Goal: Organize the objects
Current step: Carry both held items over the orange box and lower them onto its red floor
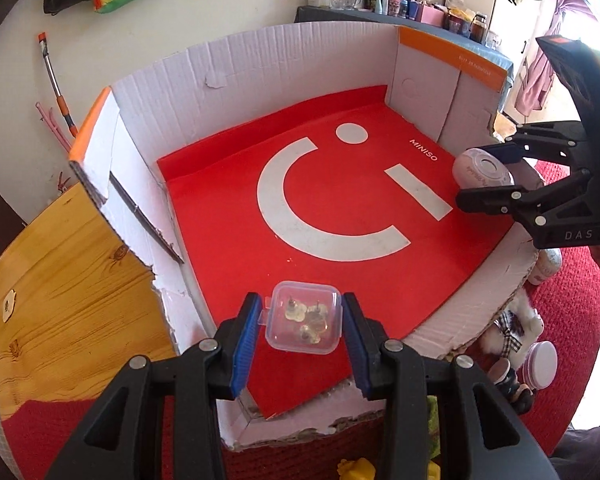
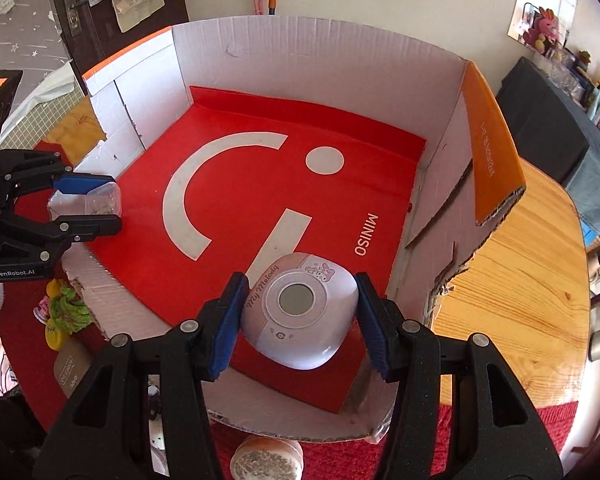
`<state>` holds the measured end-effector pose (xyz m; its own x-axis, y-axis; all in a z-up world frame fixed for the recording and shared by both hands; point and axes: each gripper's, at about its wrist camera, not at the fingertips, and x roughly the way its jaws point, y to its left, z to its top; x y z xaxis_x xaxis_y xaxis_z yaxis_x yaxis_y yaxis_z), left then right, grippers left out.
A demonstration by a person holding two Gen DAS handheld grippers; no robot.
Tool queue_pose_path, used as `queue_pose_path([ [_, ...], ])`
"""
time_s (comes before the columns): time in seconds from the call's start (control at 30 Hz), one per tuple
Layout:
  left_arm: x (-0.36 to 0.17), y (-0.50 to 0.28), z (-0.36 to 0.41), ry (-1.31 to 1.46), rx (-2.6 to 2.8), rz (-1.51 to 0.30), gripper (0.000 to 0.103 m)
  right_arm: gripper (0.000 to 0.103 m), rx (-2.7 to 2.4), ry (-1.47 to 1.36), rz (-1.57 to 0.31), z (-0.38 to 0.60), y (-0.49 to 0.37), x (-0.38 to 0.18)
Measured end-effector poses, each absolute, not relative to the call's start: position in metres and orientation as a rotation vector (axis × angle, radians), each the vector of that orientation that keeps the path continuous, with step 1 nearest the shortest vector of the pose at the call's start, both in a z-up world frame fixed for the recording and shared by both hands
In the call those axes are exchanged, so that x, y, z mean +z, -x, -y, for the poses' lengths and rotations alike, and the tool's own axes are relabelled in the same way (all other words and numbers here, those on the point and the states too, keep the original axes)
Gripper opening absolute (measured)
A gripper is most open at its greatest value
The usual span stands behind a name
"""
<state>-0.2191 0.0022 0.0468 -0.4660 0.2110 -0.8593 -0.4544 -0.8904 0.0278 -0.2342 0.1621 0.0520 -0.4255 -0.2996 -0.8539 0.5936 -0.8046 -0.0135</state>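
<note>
Two hand-held grippers meet over an open cardboard box lined with a red MINISO sheet bearing a white smile mark. The left hand-held gripper is closed on a small clear plastic case with several small metal pieces inside, its blue pads pressing the case's two sides above the box's near edge. The right hand-held gripper clamps a rounded lilac device (printed "My Melody", with a grey disc at its centre) just above the red sheet, near the box's low torn front wall. In the left wrist view the device sits at the box's right side, well apart from the case. The box rests on a wooden surface partly covered by a red knitted cloth, where a round pink tin and a plush toy lie outside the box.
</note>
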Motion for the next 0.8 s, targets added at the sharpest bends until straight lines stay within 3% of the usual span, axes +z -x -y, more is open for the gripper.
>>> queue_pose_path([
  [0.23,0.043,0.222,-0.009,1.356,2.342,-0.450,0.042,0.052,-2.169,-1.264,-0.547,-0.151,0.235,0.042],
  [0.8,0.045,0.225,-0.007,1.386,2.297,-0.477,0.043,0.052,-2.120,-1.295,-0.606,-0.156,0.233,0.044],
])
